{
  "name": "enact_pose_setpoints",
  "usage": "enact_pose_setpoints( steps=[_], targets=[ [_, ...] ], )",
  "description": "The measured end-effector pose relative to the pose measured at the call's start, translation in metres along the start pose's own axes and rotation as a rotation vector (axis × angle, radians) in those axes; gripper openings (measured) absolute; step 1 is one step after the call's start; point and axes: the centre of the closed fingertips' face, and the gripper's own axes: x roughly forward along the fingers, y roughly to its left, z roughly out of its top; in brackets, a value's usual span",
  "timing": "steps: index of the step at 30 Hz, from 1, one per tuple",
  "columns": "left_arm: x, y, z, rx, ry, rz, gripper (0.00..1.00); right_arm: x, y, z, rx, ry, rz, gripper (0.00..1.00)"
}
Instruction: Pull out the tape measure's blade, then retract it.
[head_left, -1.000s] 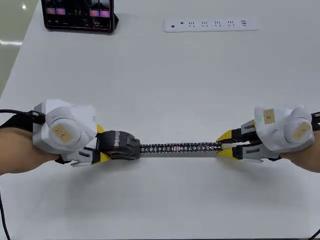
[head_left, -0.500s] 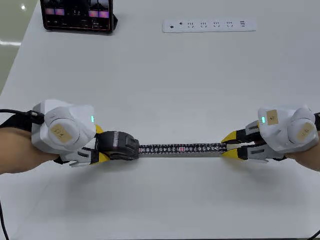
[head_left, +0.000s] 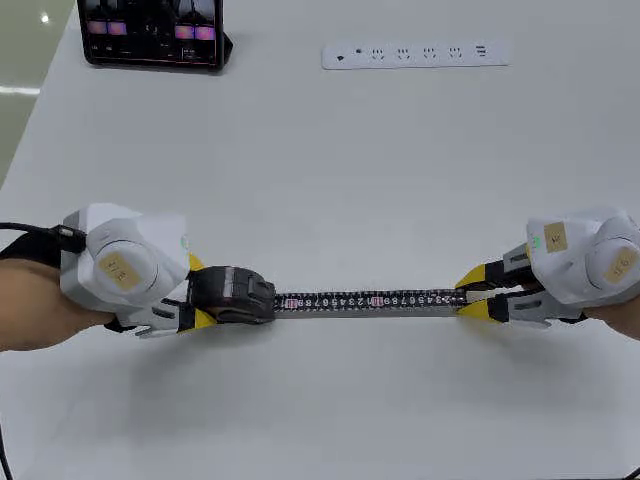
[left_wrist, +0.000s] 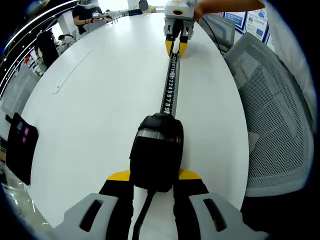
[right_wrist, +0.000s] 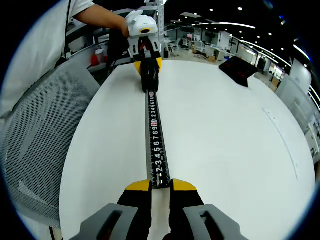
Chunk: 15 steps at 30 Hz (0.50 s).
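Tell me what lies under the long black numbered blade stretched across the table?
Bare white table lies under the black numbered blade. Its underside is hidden, and its tip is covered by the right gripper's jaws.

The case (head_left: 235, 294) lies in the left tool (head_left: 203, 291), blade (head_left: 370, 300) reaching the right tool (head_left: 476, 292).

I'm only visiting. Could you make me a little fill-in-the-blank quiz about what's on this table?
The left gripper is shut on the tape measure's dark ____. The right gripper pinches the tip of the numbered ____. Farther off on the white table lies a white power ____.
Missing: case; blade; strip.
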Motion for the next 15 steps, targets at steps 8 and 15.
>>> enact_pose_setpoints(
  steps=[8, 15],
  targets=[
    [0.000, 0.000, 0.000, 0.003, 0.003, -0.001, 0.25, -0.007, -0.002, -0.009, 0.001, 0.023, -0.003, 0.08],
    [0.000, 0.000, 0.000, 0.003, 0.002, 0.001, 0.25, -0.011, -0.005, -0.015, 0.004, 0.046, -0.007, 0.08]
  ],
)
